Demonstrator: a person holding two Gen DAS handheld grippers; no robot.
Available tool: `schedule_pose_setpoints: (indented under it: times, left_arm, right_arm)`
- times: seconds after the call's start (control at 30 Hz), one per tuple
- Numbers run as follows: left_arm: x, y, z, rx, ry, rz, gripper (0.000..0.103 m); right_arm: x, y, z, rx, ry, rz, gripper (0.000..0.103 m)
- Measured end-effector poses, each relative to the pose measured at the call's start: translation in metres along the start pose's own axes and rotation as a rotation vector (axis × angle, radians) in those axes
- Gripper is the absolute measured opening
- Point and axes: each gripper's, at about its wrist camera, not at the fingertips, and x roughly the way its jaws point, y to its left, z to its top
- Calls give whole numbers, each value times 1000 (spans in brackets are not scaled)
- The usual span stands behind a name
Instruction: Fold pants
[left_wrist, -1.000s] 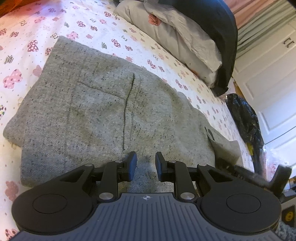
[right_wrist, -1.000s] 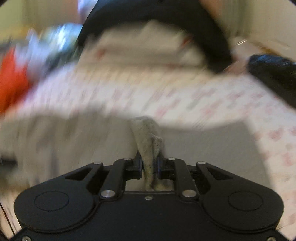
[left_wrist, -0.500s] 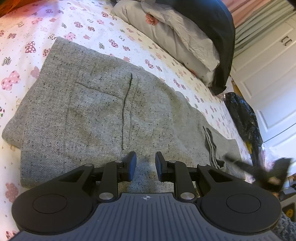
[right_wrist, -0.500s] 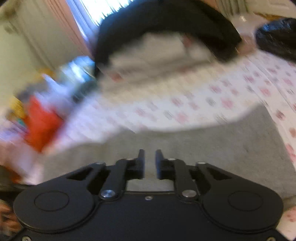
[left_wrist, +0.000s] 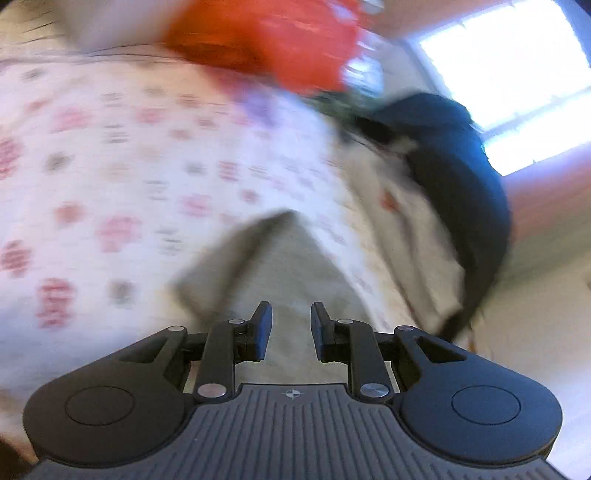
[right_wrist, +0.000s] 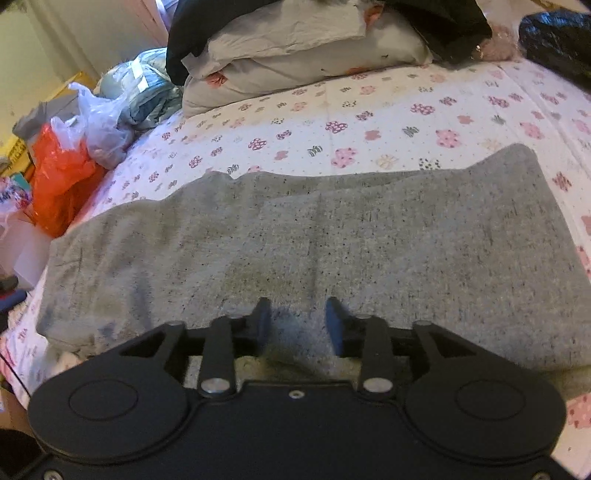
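The grey speckled pants (right_wrist: 332, 240) lie folded across the flower-print bed sheet (right_wrist: 369, 110). My right gripper (right_wrist: 297, 310) hovers over their near edge. Its jaws are opening, and the fabric lies flat beneath them, not pinched. The left wrist view is smeared by motion. In it my left gripper (left_wrist: 291, 314) stands over one corner of the pants (left_wrist: 273, 258), with a narrow gap between its fingers and nothing in that gap. Neither gripper shows in the other's view.
Pillows (right_wrist: 314, 48) with a black garment (right_wrist: 443, 22) over them lie at the head of the bed. An orange plastic bag (right_wrist: 62, 173) and pale bags (right_wrist: 107, 122) crowd the left bedside. A black bag (right_wrist: 557, 40) sits at the far right. A bright window (left_wrist: 509, 66) shows in the left wrist view.
The right gripper let go of the pinched grey fold, which now lies flat, and its jaws have widened. The left gripper swung and rolled from the pants' middle to a corner.
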Motion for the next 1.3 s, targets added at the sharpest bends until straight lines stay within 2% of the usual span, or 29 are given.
schedule_pose_setpoints:
  times: [0.1,0.17,0.2,0.3,0.37,0.43,0.5,0.6,0.67,0.73,0.77,0.8,0.83,0.9,1.0,1.07,1.1,1.17,1.2,1.23,1.27,1.3]
  left_arm:
    - [16,21,7,-118,40,-38,23]
    - [29,26,6,-159,56,-71,25]
    - [35,26,6,-169,53,-65,25]
    - [48,24,3,-140,20,-49,25]
    - [50,29,3,-168,25,-55,25]
    - [40,30,2,-181,17,-78,25]
    - [17,20,1,-140,-23,-30,25]
    - [-13,-6,-3,3,-98,81,29]
    - [-20,-21,-5,102,-121,172,43]
    - [-21,-42,-10,246,-137,335,41]
    - [-25,-59,-20,380,-202,402,41]
    - [-31,-79,-37,546,-307,457,41]
    - [-39,-95,-54,670,-405,486,43]
    - [-48,-120,-81,798,-541,518,43]
    - [-55,-154,-109,876,-597,535,43]
    - [-60,-173,-130,899,-671,530,43]
    - [-58,-183,-141,932,-718,536,44]
    - [-52,-199,-164,1030,-784,576,58]
    - [-46,-208,-171,1060,-788,597,63]
    - [-41,-214,-178,1090,-767,601,67]
    - [-38,-220,-184,1123,-735,593,67]
    - [-35,-225,-188,1138,-709,576,67]
  right_arm:
    - [-3,-3,-2,29,0,13,49]
    - [-3,-5,-2,51,1,21,50]
    - [-3,-6,-2,59,4,23,50]
    - [-2,-7,0,75,8,31,50]
    - [-2,-8,0,87,10,38,51]
    - [-2,-9,1,96,15,46,51]
    - [-3,-8,1,90,18,51,51]
    - [-3,-7,0,76,23,62,51]
    - [-1,-6,0,75,25,65,51]
    - [1,-5,-1,80,25,68,51]
    - [1,-4,-1,80,25,69,51]
    - [2,-2,-2,77,24,69,51]
    - [1,0,-2,74,24,70,51]
    - [-2,7,-3,49,19,78,51]
    - [-18,26,0,-29,-27,113,51]
    - [-37,47,5,-74,-68,191,53]
    - [-48,59,8,-100,-90,241,57]
    - [-76,87,14,-164,-159,339,75]
    - [-93,101,18,-190,-213,385,78]
    - [-107,111,20,-204,-260,421,87]
    - [-121,122,24,-211,-313,460,98]
    - [-134,131,26,-210,-362,492,101]
